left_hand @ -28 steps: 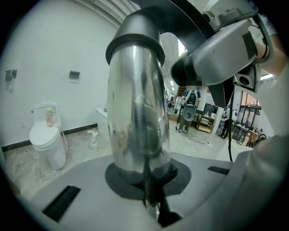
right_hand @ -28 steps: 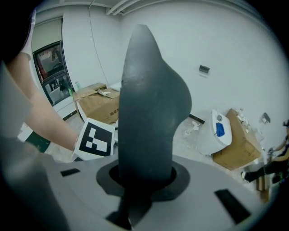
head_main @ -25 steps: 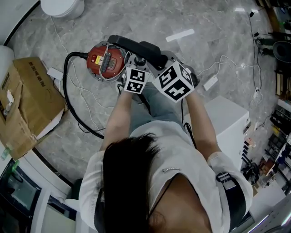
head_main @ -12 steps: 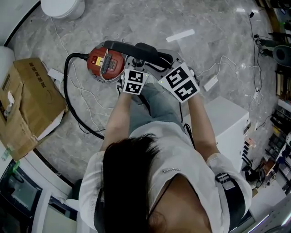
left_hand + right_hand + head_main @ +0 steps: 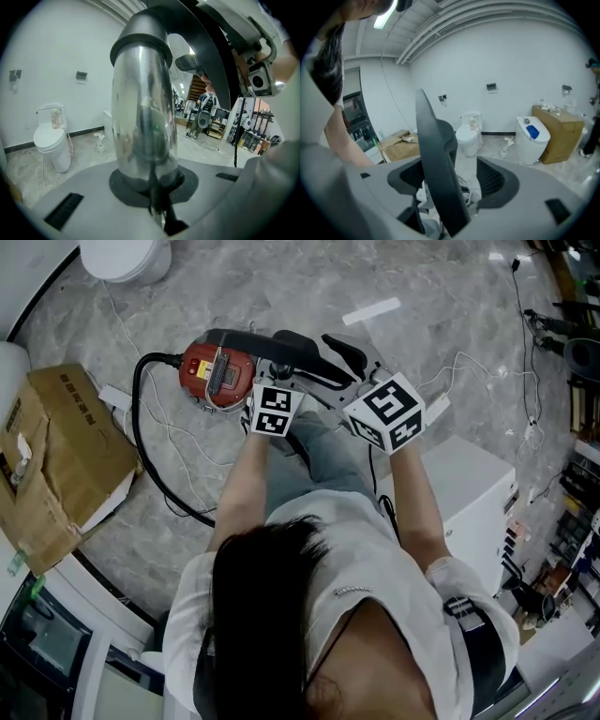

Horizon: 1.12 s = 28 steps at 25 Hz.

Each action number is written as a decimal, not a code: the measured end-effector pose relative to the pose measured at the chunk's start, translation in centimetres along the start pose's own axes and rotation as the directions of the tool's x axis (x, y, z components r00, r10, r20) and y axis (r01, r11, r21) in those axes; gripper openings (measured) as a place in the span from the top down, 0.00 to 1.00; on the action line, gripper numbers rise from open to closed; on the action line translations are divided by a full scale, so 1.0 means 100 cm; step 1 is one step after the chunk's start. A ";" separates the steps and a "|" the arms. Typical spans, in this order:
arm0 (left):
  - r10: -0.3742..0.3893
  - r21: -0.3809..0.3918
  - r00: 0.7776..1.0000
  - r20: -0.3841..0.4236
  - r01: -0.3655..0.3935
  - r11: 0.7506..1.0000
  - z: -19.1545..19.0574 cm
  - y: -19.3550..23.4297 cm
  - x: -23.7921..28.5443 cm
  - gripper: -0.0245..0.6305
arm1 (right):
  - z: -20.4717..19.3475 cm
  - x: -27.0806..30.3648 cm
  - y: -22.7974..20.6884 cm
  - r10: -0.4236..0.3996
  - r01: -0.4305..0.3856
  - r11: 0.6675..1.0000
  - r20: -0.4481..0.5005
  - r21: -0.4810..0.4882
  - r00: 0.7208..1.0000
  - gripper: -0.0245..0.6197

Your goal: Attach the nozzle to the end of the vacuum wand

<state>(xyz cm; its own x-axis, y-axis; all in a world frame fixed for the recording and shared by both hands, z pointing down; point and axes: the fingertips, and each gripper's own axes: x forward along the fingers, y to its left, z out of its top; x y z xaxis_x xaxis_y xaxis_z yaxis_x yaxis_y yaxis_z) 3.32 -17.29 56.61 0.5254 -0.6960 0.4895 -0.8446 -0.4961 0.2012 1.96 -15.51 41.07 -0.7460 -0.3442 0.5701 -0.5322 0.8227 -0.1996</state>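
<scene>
In the left gripper view a shiny metal vacuum wand (image 5: 143, 112) with a black collar stands upright between the jaws, and my left gripper (image 5: 152, 185) is shut on it. The black nozzle (image 5: 438, 154) runs as a flat blade between the jaws of my right gripper (image 5: 450, 185), which are opening; their pads stand off it on both sides. From the head view, the left gripper (image 5: 278, 381) and right gripper (image 5: 361, 381) sit side by side under the black nozzle (image 5: 328, 351), above the person's lap.
A red vacuum canister (image 5: 217, 369) with a black hose (image 5: 141, 437) lies on the marble floor, left of the grippers. A cardboard box (image 5: 52, 456) is at far left, a toilet (image 5: 469, 136) beyond, a white cabinet (image 5: 469, 493) at right. Loose cables (image 5: 469, 367) cross the floor.
The right gripper has rolled, shifted a little right and lifted, and its jaws have spread off the nozzle. The left gripper keeps its hold and place.
</scene>
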 end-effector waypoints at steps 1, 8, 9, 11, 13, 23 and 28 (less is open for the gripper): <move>0.000 -0.001 1.000 0.001 0.000 1.000 0.000 0.001 0.000 0.92 | 0.004 -0.002 0.000 0.005 -0.005 1.000 0.026 0.017 1.000 0.45; 0.010 -0.018 1.000 -0.006 -0.010 1.000 -0.001 0.011 0.002 0.92 | 0.015 -0.004 -0.004 -0.005 -0.001 0.998 0.099 0.056 0.995 0.43; 0.011 -0.020 1.000 -0.005 -0.011 1.000 -0.001 0.012 0.003 0.92 | 0.016 -0.004 -0.005 -0.006 -0.002 0.997 0.110 0.071 0.994 0.43; 0.010 -0.023 1.000 -0.006 -0.010 1.000 -0.002 0.015 0.004 0.92 | 0.017 -0.006 -0.008 -0.013 0.001 0.995 0.128 0.095 0.992 0.43; 0.007 -0.026 1.000 -0.006 -0.008 1.000 -0.003 0.018 0.005 0.92 | 0.016 -0.007 -0.011 -0.027 0.012 0.994 0.141 0.108 0.990 0.43; -0.001 -0.042 1.000 -0.013 0.001 0.999 -0.005 0.027 0.012 0.92 | 0.012 -0.015 -0.026 -0.070 0.035 0.983 0.187 0.182 0.980 0.44; -0.002 -0.045 1.000 -0.015 0.001 0.999 -0.004 0.029 0.016 0.92 | 0.017 -0.027 -0.032 -0.088 0.021 0.970 0.269 0.243 0.959 0.44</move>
<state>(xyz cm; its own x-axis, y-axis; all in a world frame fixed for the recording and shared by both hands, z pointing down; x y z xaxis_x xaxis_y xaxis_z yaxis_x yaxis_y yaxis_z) 1.69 -19.66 58.32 0.5252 -0.6872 0.5019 -0.8479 -0.4728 0.2399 5.03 -17.95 38.84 -0.7763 -0.5243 0.3499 -0.6290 0.6810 -0.3751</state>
